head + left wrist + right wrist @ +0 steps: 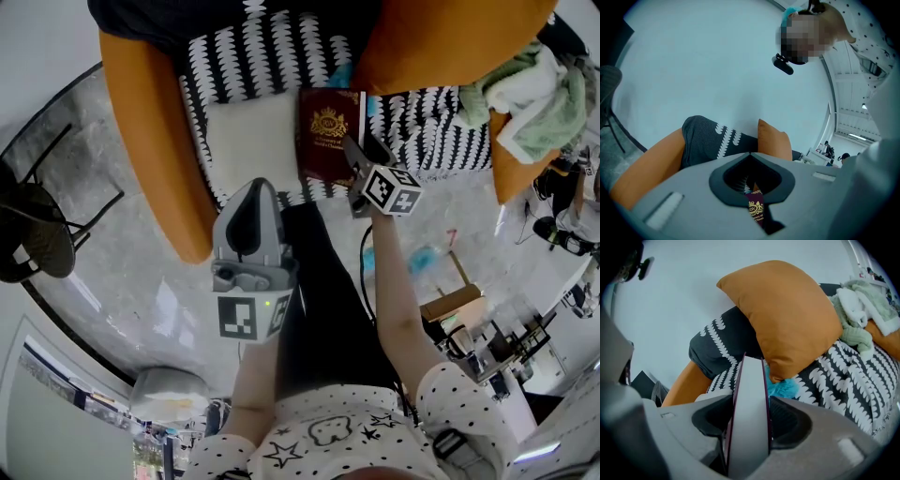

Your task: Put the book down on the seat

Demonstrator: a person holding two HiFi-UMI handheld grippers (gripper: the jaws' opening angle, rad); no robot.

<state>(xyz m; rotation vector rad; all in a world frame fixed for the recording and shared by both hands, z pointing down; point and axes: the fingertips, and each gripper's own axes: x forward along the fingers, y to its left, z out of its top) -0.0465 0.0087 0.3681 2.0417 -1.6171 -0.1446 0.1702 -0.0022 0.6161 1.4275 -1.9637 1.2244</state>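
We hold the maroon book (328, 131) by its near edge in the right gripper (361, 159). Its jaws are clamped on the block of pages, which the right gripper view shows edge-on. In the head view the book lies cover-up just above centre, over the black-and-white patterned seat (441, 131) of the orange armchair (150, 141), just beside a cream cushion (251, 141) on its left. We judge that gripping the near edge lets the book go down flat. Whether its far edge already touches the seat we cannot tell. The left gripper (255, 192) sits lower centre with its jaws together on nothing, apart from the book, seemingly held clear of the way. An orange pillow (441, 37) fills the upper right, so the uncovered patch of seat under the book looks the likeliest landing place
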